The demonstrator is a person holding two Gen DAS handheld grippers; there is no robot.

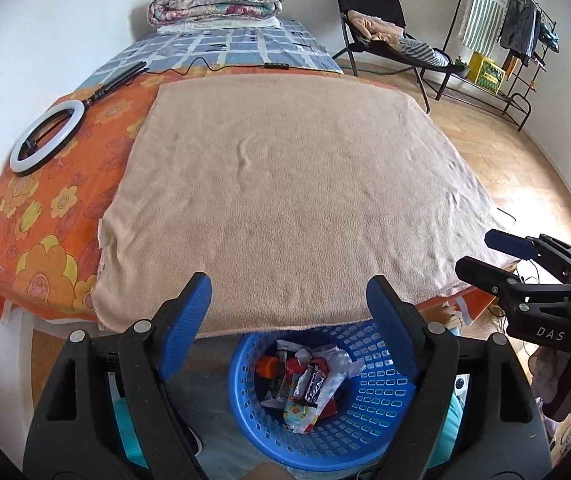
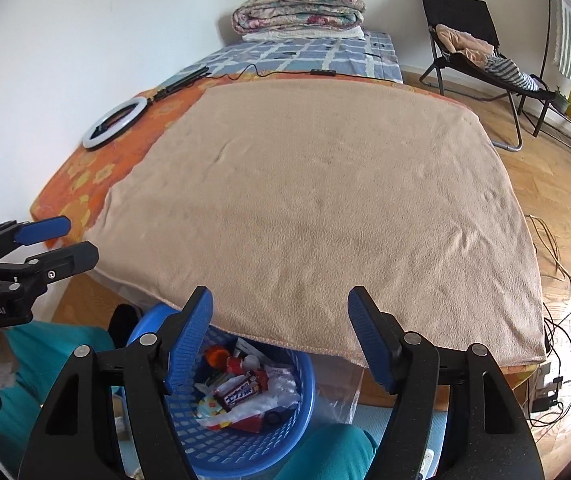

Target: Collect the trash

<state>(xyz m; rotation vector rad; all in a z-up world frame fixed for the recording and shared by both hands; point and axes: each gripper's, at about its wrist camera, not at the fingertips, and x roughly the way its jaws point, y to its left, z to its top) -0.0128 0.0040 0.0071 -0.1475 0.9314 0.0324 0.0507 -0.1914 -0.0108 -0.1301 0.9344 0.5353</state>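
Collecting looks finished: wrappers (image 1: pixel 309 384) lie in round blue perforated plastic basket (image 1: pixel 377 392). Left gripper (image 1: pixel 289 312), right gripper (image 2: pixel 281 328) above basket, jaws wide, empty. Beige fleece blanket (image 1: pixel 285 184) beyond basket seems bare, far edge unclear. Next: scan for leftovers.

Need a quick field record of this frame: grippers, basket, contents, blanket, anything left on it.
left gripper: open, nothing between the pads
right gripper: open, nothing between the pads
basket: blue, perforated, below the near edge of the bed
basket contents: wrappers and an orange-capped item
blanket: tan, spread flat on the bed, no trash visible on it
ring light: on the orange sheet, beside the blanket
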